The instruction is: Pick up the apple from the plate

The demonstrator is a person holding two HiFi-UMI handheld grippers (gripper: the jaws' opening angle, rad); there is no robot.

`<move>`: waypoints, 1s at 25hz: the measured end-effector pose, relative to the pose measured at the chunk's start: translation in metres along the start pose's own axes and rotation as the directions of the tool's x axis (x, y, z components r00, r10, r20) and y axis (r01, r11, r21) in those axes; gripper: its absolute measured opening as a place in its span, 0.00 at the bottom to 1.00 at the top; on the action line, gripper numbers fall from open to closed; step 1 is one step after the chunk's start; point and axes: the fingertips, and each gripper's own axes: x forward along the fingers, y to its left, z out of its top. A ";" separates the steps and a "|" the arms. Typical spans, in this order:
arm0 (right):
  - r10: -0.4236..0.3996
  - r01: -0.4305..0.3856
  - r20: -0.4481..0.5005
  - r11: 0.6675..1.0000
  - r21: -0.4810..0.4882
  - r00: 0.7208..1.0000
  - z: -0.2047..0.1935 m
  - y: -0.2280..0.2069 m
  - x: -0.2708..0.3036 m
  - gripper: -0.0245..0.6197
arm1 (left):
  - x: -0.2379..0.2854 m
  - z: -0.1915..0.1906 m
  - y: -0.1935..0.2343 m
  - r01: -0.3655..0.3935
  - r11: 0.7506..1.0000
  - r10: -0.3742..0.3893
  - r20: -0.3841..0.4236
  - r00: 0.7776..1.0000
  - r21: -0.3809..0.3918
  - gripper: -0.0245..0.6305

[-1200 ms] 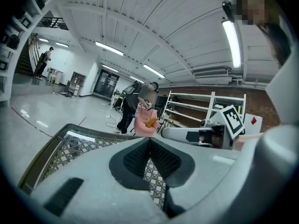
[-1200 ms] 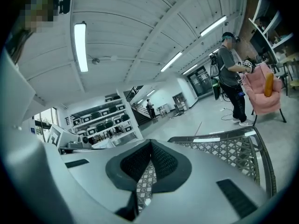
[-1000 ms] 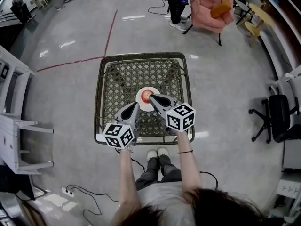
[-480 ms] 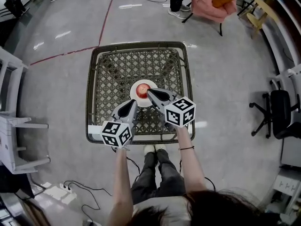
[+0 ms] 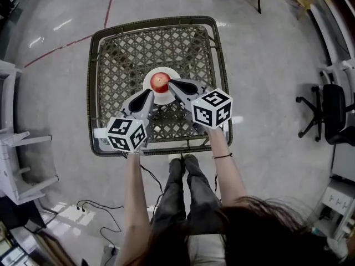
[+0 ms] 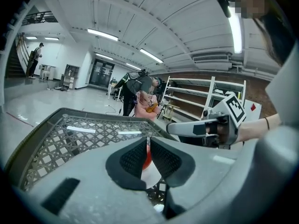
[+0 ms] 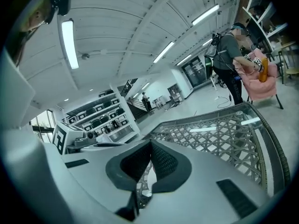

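A red apple (image 5: 160, 81) sits on a small white plate (image 5: 148, 83) near the middle of a lattice-topped table (image 5: 92, 93). My left gripper (image 5: 149, 92) is shut and empty, its tips at the plate's near-left rim. My right gripper (image 5: 170, 82) is shut and empty too, tips just right of the apple; whether they touch it I cannot tell. In the left gripper view the closed jaws (image 6: 147, 141) hide most of the apple (image 6: 147, 157), and the right gripper (image 6: 191, 128) reaches in from the right. The right gripper view shows its jaws (image 7: 150, 144) closed over the lattice.
The table's raised metal rim (image 5: 222, 71) runs all round the lattice. A black office chair (image 5: 327, 115) stands to the right, a white shelf unit (image 5: 14, 148) to the left. Cables (image 5: 94, 215) lie on the floor near the person's feet.
Both grippers have come down and forward toward the plate, still shut. The head camera has leaned in, so the table fills more of the view.
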 end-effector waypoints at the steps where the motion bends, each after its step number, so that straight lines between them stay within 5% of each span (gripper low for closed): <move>1: -0.001 0.001 0.000 1.000 0.003 1.000 -0.002 -0.003 0.001 0.05 | 0.003 -0.002 0.001 0.002 1.000 -0.002 -0.006 1.000 0.006 0.06; 25: -0.026 0.026 -0.011 1.000 0.007 1.000 -0.040 -0.054 0.010 0.05 | 0.051 -0.044 0.029 -0.003 0.995 0.008 -0.053 0.999 0.099 0.39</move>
